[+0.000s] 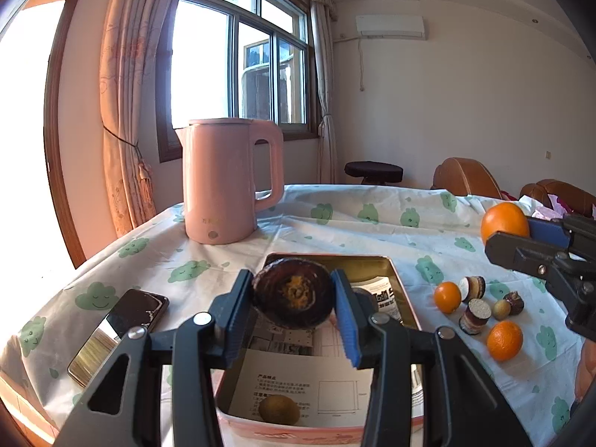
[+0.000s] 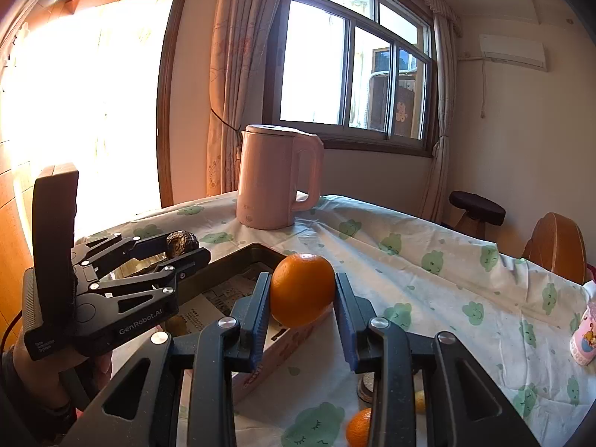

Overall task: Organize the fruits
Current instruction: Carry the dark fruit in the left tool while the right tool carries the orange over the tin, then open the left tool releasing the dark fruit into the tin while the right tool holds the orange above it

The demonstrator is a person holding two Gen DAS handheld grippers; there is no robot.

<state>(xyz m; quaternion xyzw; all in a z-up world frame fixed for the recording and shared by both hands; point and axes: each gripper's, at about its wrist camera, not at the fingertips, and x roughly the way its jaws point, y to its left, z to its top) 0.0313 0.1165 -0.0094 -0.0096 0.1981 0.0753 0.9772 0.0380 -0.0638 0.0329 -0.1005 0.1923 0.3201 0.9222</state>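
Note:
My left gripper [image 1: 292,287] is shut on a dark brown fruit half [image 1: 294,298] with orange pulp showing, held above the pink tin box [image 1: 396,290]. The box is lined with printed paper and has a small greenish-brown fruit [image 1: 279,409] at its near end. My right gripper [image 2: 303,283] is shut on a large orange [image 2: 302,288], over the tablecloth just right of the box [image 2: 257,251]. In the right wrist view the left gripper [image 2: 182,247] appears at the left with its dark fruit [image 2: 181,244]. The right gripper [image 1: 514,232] and its orange [image 1: 504,221] sit at the right edge of the left wrist view.
Two small oranges [image 1: 447,297] [image 1: 504,339], cut fruit pieces [image 1: 475,314] and small dark fruits [image 1: 516,302] lie on the tablecloth right of the box. A pink kettle [image 1: 223,186] stands behind it. A phone [image 1: 119,331] lies at the left. A pink object [image 2: 585,335] sits far right.

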